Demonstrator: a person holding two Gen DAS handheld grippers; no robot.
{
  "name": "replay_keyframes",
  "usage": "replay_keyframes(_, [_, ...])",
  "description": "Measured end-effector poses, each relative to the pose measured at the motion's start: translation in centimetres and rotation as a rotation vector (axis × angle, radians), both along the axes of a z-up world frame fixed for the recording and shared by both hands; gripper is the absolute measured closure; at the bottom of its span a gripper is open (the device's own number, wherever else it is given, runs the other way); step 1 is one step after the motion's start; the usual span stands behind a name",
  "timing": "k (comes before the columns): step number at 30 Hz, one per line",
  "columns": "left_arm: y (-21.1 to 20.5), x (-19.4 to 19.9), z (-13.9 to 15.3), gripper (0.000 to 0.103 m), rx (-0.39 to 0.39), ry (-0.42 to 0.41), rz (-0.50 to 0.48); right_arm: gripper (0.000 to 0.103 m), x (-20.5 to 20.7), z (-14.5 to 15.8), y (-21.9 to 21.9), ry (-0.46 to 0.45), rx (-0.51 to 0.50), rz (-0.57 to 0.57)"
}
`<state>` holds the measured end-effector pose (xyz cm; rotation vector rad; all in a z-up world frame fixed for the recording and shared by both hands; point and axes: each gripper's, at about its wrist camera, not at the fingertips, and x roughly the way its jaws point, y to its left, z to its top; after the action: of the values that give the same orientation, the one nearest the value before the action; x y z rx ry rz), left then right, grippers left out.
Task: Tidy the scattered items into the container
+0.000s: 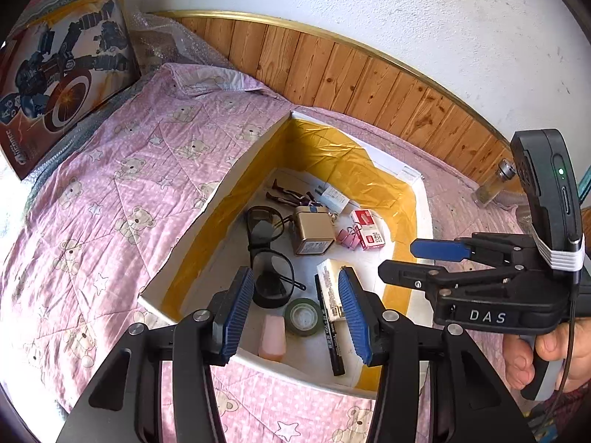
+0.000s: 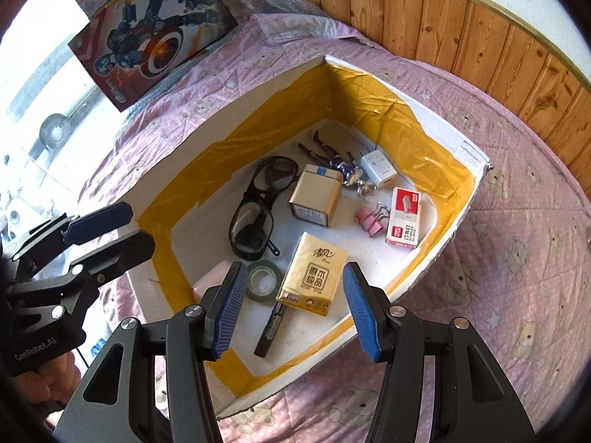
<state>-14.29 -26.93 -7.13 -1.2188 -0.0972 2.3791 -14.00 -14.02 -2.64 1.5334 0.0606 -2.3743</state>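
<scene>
Both claws, left [image 1: 295, 317] and right [image 2: 295, 308], hang released and empty above the box [image 2: 424, 110]; inside it lie glasses [image 2: 255, 203], tissues [image 2: 314, 273] and tape [image 2: 263, 280].

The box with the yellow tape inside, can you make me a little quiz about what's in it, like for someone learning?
1. True or false: the tissue pack lies inside the box, partly on top of the black marker.
2. Which thing lies right beside the pink binder clips?
A. the staples box
B. the green tape roll
C. the glasses
3. Fill in: the left gripper and the right gripper are both ____ and hold nothing.

Key: 1 true; 2 A; 3 open.
</scene>
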Motion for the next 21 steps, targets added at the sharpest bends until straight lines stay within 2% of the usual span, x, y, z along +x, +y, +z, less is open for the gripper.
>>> replay_keyframes(4, [0.1,1.2,0.9,0.053,-0.012,0.028,-0.011,0.046,1.9,0.8,-0.3,0.018,0.025,0.023])
replay_keyframes(7, [0.2,2.2,1.5,0.048,-0.015,0.047,-0.017,0.046,3.2,1.3,-0.4,0.033,0.044,0.033])
replay_keyframes(13, [0.5,4.1,2.4,0.048,-0.004,0.066,-0.037,0.046,5.8,1.9,-0.5,0.049,0.094,0.038])
replay_keyframes(16, [0.7,5.2,3.0,0.047,0.005,0.083,-0.048,0.046,6.7,1.6,-0.7,0.016,0.083,0.036])
replay_keyframes(21, [0.8,6.9,3.9,0.045,0.012,0.105,-0.060,0.046,8.5,1.7,-0.8,0.019,0.043,0.022])
